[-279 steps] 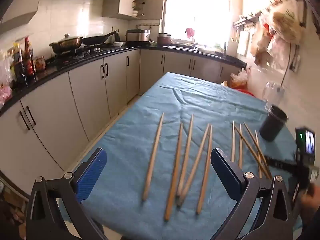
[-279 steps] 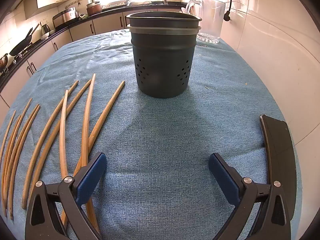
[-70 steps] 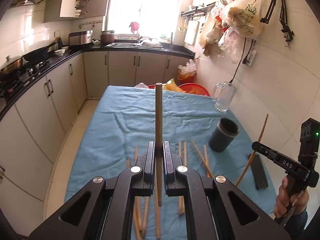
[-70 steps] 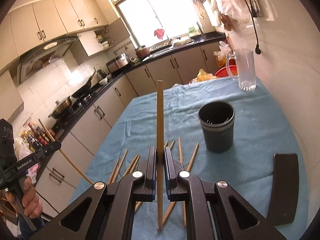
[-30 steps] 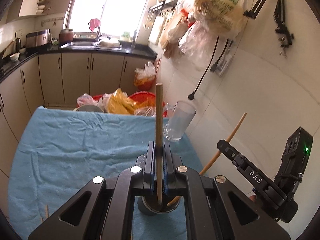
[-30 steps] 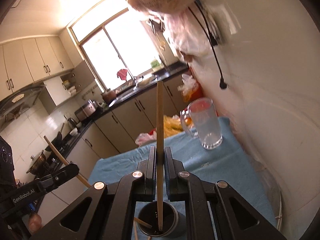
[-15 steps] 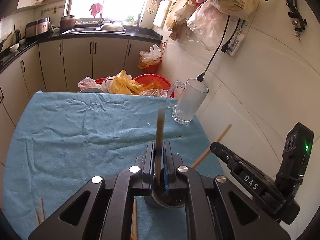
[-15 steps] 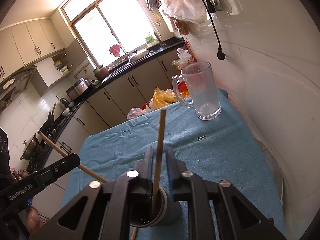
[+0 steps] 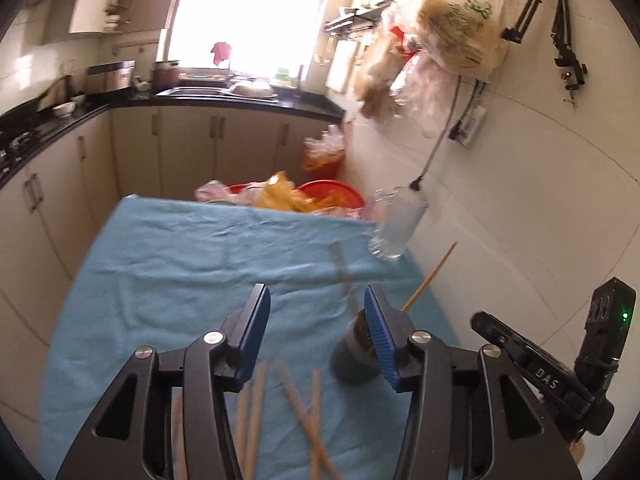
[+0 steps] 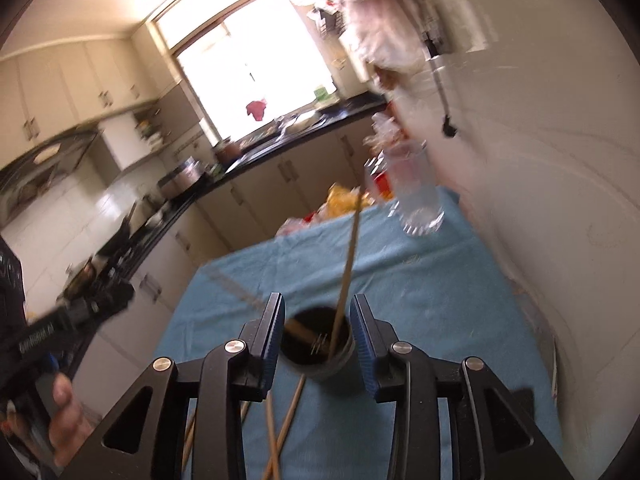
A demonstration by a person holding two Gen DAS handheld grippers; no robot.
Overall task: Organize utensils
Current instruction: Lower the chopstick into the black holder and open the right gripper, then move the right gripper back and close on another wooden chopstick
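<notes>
Left gripper (image 9: 316, 322): jaws opening, nothing between the blue pads; bare blue cloth (image 9: 192, 264) shows in the gap.

Right gripper (image 10: 316, 330): jaws opening, no pad pressing on anything. The dark holder (image 10: 320, 354) sits on the cloth directly ahead of and below the gap between its fingers.

Chopstick in holder (image 10: 347, 268): lower end inside the holder, shaft leaning up and away past the right gripper's fingertips, free of both pads. A second, blurred stick (image 10: 240, 292) slants out of the holder toward the left of that gripper.

Holder, left wrist view (image 9: 354, 354): just behind the left gripper's right-hand finger, partly hidden by it; a stick (image 9: 430, 276) rises from it to the right.

Loose chopsticks (image 9: 308, 420): lying on the cloth below and between the left gripper's fingers, some crossed.

Glass mug (image 9: 396, 224): at the cloth's far right edge, well beyond both grippers.

Person's hand (image 10: 66, 428): at the lower left of the right wrist view, on the other gripper's handle.
</notes>
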